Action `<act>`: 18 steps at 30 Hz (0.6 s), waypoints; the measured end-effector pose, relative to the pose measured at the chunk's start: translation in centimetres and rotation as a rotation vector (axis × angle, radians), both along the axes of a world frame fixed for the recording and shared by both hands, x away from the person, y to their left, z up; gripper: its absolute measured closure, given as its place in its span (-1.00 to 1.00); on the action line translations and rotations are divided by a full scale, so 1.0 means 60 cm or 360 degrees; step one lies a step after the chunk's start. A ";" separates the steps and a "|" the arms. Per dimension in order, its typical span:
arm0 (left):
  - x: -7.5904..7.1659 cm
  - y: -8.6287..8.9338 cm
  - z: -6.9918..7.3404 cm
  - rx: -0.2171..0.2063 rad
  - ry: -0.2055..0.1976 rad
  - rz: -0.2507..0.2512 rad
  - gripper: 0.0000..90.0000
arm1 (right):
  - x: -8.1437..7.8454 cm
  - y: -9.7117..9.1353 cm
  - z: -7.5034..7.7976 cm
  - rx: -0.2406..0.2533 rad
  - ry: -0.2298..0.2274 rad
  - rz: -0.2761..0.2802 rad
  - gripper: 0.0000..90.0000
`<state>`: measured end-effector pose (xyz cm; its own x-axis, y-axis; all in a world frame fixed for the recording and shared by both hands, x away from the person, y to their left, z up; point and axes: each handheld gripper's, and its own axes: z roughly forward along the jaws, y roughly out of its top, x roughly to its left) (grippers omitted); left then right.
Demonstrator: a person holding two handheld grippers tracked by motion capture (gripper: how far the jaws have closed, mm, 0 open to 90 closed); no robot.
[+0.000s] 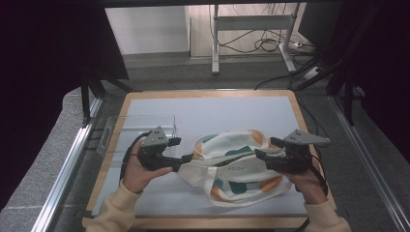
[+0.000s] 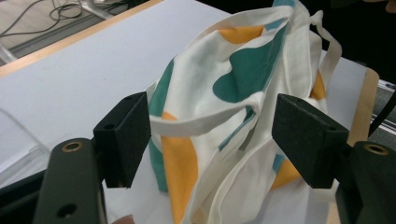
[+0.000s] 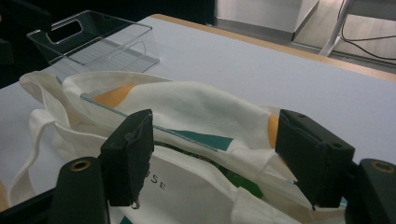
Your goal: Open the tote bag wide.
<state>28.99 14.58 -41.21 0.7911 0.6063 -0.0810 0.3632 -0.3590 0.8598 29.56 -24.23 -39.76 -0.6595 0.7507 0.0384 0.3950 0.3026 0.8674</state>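
A cream cloth tote bag (image 1: pixel 237 166) with teal and orange shapes lies crumpled on the white table top (image 1: pixel 232 113), its long axis running side to side, straight between my two grippers. Its mouth faces away from me, and something clear and flat-edged, perhaps a plastic rim, shows inside the opening in the right gripper view.

My left gripper (image 1: pixel 184 151) sits at the bag's left end. In the left gripper view its jaws stand wide apart, with a strap (image 2: pixel 205 122) and folds of cloth lying between the pads (image 2: pixel 127 135), touching neither firmly as far as I can tell. Nothing is clamped.

My right gripper (image 1: pixel 266 149) sits at the bag's right end, equally near. In the right gripper view its jaws are also spread wide, and the upper lip of the bag's mouth (image 3: pixel 205 112) lies just ahead of the fingertips (image 3: pixel 133 149), between them rather than gripped.

I judge the coming move turns on this: the cloth lies straight ahead of both sets of fingers, each hand at its own end, so either could close on the rim.

Beyond the left gripper, a clear plastic bin (image 1: pixel 138 130) rests on the table, apart from the bag.
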 end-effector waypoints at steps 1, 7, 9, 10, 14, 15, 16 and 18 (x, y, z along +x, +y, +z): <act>0.003 -0.002 0.001 -0.0006 0.0006 -0.0013 -0.36 | -0.001 0.001 0.000 -0.0005 0.0000 0.0005 -0.38; 0.016 -0.019 0.004 0.0012 0.0046 -0.0052 -0.35 | -0.005 0.009 0.000 -0.0039 -0.0004 0.0034 -0.38; 0.020 -0.027 0.005 0.0031 0.0056 -0.0064 -0.34 | -0.004 0.010 0.000 -0.0041 -0.0005 0.0041 -0.38; 0.023 -0.030 0.006 0.0041 0.0058 -0.0067 -0.34 | -0.004 0.011 0.000 -0.0041 -0.0005 0.0043 -0.38; 0.037 -0.045 0.007 0.0073 0.0068 -0.0085 -0.33 | -0.001 0.012 -0.001 -0.0034 -0.0003 0.0045 -0.38; 0.041 -0.048 0.006 0.0076 0.0080 -0.0100 -0.32 | -0.001 0.011 -0.001 -0.0031 -0.0004 0.0045 -0.38; 0.044 -0.052 0.005 0.0082 0.0094 -0.0114 -0.31 | 0.000 0.010 -0.001 -0.0028 -0.0003 0.0042 -0.38; 0.051 -0.060 0.002 0.0092 0.0113 -0.0140 -0.27 | 0.002 0.007 0.000 -0.0024 -0.0001 0.0036 -0.38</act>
